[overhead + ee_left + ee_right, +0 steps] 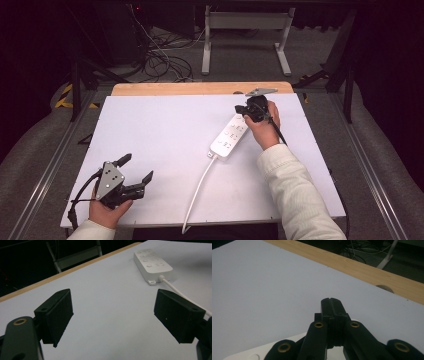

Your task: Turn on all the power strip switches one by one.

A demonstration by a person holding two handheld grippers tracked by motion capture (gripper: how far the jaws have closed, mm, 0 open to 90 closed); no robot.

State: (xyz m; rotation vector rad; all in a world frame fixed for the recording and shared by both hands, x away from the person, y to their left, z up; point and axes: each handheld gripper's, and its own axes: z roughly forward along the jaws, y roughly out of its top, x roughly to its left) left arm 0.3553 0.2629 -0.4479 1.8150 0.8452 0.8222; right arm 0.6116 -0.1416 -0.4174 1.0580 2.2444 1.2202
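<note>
Near left: my left gripper [135, 169] low over white sheet [165, 140], jaws spread wide, nothing between them. Left gripper view: both pads [58, 315] apart, bare sheet between. Power strip [229, 136] lies right of centre, white, running diagonally; its cable [197, 190] trails toward near edge and off table. My right gripper [239, 109] at strip's far end, jaws clenched together in right gripper view, nothing seen between them; strip's white top just under them. Wood table edge [200, 88] along far side.
</note>
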